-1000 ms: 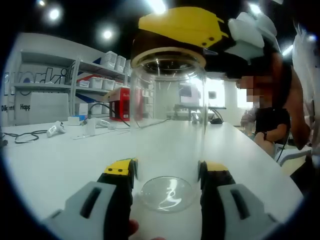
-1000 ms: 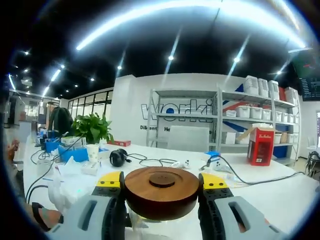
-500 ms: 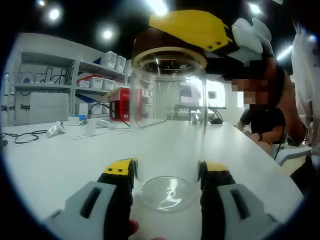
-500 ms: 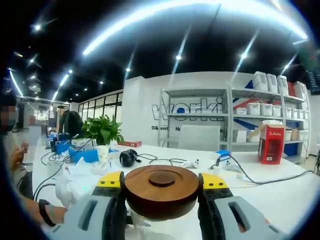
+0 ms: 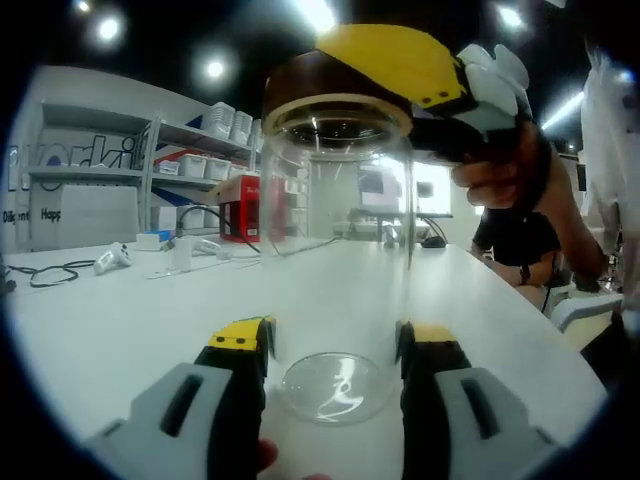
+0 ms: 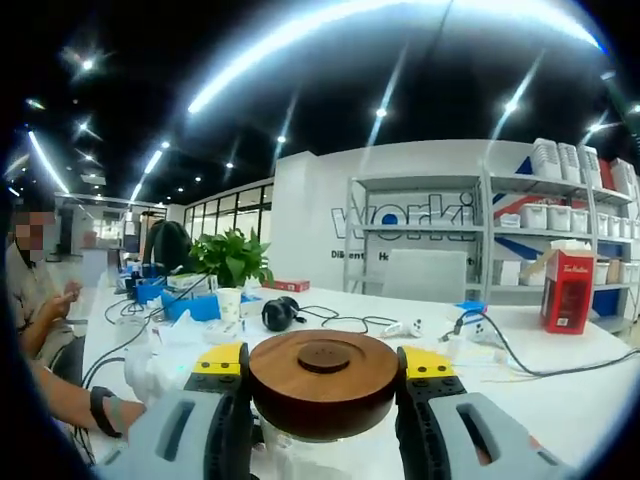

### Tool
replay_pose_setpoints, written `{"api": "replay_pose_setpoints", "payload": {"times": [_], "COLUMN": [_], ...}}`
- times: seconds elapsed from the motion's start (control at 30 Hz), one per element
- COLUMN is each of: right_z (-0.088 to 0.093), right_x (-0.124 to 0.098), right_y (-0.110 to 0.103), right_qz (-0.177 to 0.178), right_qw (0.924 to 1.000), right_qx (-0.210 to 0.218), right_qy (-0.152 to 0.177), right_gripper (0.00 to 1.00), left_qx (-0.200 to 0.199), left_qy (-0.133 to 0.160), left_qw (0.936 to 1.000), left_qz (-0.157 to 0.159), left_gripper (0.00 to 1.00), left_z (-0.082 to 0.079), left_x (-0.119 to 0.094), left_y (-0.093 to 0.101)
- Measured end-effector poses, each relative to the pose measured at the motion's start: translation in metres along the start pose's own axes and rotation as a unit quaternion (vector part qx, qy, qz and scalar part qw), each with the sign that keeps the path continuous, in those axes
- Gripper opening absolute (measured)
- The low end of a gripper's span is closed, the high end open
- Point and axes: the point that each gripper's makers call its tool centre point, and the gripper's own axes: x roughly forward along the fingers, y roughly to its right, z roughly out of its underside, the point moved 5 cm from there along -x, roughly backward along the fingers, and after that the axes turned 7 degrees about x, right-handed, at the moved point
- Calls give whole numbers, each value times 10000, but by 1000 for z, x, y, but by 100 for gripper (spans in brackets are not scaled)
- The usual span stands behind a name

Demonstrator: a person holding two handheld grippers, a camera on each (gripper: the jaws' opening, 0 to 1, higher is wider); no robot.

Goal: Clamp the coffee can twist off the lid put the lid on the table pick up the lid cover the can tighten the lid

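On the white table (image 5: 120, 320), left gripper (image 5: 335, 345) clamps the jar (image 5: 338, 250); right gripper (image 6: 324, 368), frame centre, grips the lid (image 6: 323, 380): twist level.

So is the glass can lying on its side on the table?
No, the can stands upright on the table, held between the left gripper's jaws.

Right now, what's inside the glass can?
Nothing visible: the glass can looks empty, its clear base showing the white table. The wooden lid hides its mouth.
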Motion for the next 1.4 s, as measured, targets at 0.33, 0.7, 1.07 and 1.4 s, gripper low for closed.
{"api": "replay_pose_setpoints", "payload": {"times": [0.33,0.7,1.07,1.4], "right_z": [0,0,-1,0], "right_x": [1,2,5,6], "right_y": [2,5,8,11], "right_qz": [-543,-1182,-1743,-2259], "right_qw": [9984,9925,9830,9724], "right_qx": [34,4,45,30], "right_qy": [-131,-306,-568,-579], "right_gripper": [52,52,51,51], "left_qx": [4,8,7,12], "left_qy": [-3,-3,-2,-4], "left_qw": [10000,10000,10000,10000], "left_qz": [-2,-6,-9,-8], "left_gripper": [43,43,43,43], "left_z": [0,0,0,-1], "left_x": [0,0,0,0], "left_y": [0,0,0,0]}}
